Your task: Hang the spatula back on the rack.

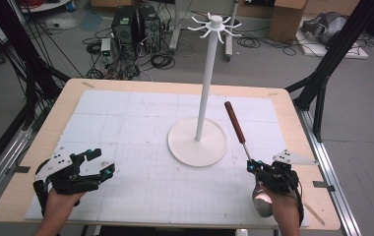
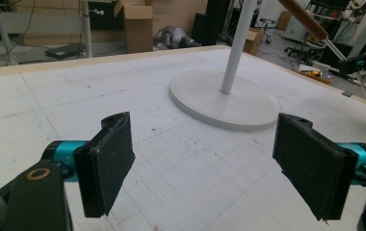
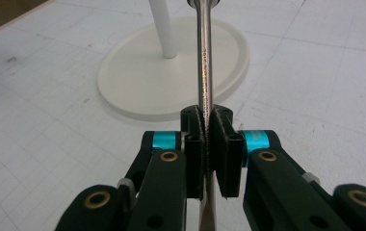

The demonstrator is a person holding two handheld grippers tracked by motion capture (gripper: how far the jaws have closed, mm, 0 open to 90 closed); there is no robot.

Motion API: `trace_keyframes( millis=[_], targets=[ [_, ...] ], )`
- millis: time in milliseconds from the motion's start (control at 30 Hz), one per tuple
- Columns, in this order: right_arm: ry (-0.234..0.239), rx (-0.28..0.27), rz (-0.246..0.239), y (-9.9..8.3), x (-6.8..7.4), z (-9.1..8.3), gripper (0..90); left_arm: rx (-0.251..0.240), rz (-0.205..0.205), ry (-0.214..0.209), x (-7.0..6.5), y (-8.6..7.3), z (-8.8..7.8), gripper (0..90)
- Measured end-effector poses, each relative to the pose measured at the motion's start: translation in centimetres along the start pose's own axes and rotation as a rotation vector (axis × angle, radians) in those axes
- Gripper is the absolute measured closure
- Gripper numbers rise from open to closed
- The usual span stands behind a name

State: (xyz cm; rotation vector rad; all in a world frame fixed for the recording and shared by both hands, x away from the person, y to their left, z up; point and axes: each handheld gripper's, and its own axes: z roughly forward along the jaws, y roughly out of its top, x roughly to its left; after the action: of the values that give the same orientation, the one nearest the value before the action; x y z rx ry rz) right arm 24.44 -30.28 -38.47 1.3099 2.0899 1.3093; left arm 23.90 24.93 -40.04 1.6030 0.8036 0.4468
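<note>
Ladle (image 1: pixel 242 139) in the right claw (image 1: pixel 252 166), near the white stand (image 1: pixel 197 142).

Light was even and fairly bright across the white table (image 1: pixel 126 128), coming from overhead, with only faint, soft shadows around the stand (image 1: pixel 197 142). The high view looked slightly soft and grainy. In the left gripper view the near pads (image 2: pixel 106 161) were a little blurred. A thin glare ran down the metal shaft (image 3: pixel 204 62), and the far background was hazy.
</note>
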Motion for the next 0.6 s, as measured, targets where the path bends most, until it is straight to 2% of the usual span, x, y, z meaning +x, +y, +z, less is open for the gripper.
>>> trace_keyframes(
  millis=[267,600],
  targets=[
    [0.016,-0.065,0.015,0.2,-0.2,-0.9,84.2,0.003,0.001,-0.002,0.0,0.0,0.1,22.2],
    [0.047,-0.176,-0.012,1.9,0.5,-2.4,84.2,0.011,0.003,-0.004,0.0,-0.1,0.1,22.2]
  ],
)
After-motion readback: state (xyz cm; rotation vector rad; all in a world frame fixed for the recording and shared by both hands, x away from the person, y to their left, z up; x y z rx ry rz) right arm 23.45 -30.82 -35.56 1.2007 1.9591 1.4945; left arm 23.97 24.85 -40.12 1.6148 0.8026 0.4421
